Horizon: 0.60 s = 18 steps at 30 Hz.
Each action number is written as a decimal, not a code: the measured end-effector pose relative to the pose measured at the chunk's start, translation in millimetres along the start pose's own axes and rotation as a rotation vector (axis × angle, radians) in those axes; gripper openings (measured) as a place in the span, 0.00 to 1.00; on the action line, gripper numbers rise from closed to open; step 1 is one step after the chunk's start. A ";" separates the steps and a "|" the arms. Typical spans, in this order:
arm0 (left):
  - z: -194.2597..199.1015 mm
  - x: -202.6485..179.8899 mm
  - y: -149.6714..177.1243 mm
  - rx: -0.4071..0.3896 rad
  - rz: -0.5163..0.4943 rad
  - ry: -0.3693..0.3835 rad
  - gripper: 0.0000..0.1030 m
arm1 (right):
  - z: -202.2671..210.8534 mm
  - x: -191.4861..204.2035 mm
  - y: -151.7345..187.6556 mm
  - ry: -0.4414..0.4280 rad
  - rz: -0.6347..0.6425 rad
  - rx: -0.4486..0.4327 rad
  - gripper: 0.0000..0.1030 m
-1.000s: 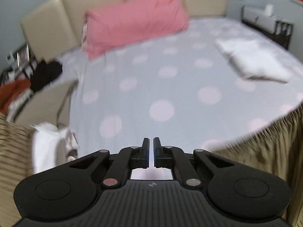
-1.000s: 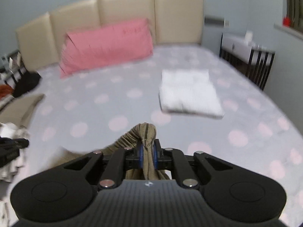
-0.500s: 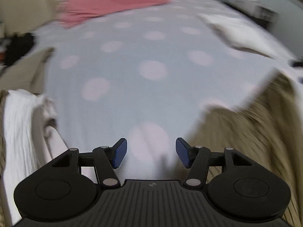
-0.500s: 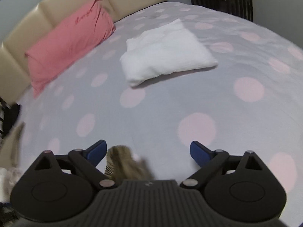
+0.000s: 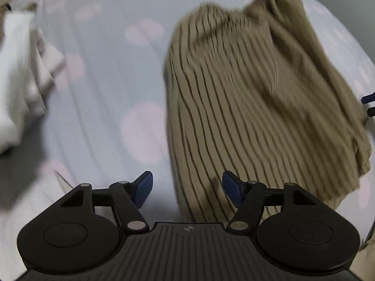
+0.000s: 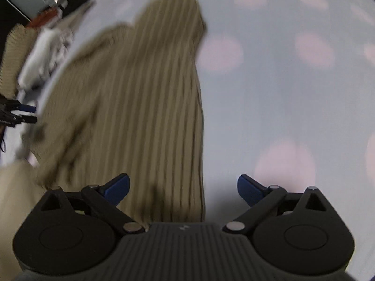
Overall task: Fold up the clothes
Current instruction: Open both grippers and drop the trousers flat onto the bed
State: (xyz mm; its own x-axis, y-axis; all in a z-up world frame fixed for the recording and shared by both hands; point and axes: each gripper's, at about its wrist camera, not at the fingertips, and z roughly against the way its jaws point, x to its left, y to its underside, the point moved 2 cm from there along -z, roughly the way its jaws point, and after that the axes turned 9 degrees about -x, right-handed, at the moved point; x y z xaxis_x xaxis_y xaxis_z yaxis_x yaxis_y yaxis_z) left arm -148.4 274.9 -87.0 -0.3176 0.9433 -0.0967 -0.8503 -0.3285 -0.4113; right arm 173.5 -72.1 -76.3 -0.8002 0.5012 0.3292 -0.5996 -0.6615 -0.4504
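- Garment (image 5: 246, 98) released by right gripper (image 6: 182, 188) since a second ago; now lying on bed (image 5: 105, 82), frame centre.
- Both jaws open, empty; left gripper (image 5: 187, 187) at garment's near edge.
- Garment laid out; folding judged next.

Bare bedsheet (image 6: 281, 93) lies open right of the right gripper (image 6: 182, 188). Left of the left gripper (image 5: 187, 187), a blurred white pile (image 5: 21, 77), probably clothes, blocks passage.
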 end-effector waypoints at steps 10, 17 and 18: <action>-10.0 -39.3 7.5 0.032 -0.144 -0.043 0.58 | -8.9 38.2 24.3 0.097 0.134 -0.015 0.29; -11.0 -44.3 2.6 0.050 -0.182 -0.082 0.58 | 11.7 18.0 26.4 0.164 0.068 -0.015 0.03; -10.7 -43.6 1.3 0.053 -0.181 -0.081 0.58 | 18.1 12.3 25.0 0.165 0.042 -0.017 0.03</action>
State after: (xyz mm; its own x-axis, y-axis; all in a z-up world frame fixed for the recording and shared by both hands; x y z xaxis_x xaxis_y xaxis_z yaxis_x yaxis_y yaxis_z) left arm -131.2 233.9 -93.1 -0.1884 0.9809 0.0485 -0.9169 -0.1580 -0.3665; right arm 148.5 -92.5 -68.5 -0.8115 0.5591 0.1697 -0.5644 -0.6751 -0.4750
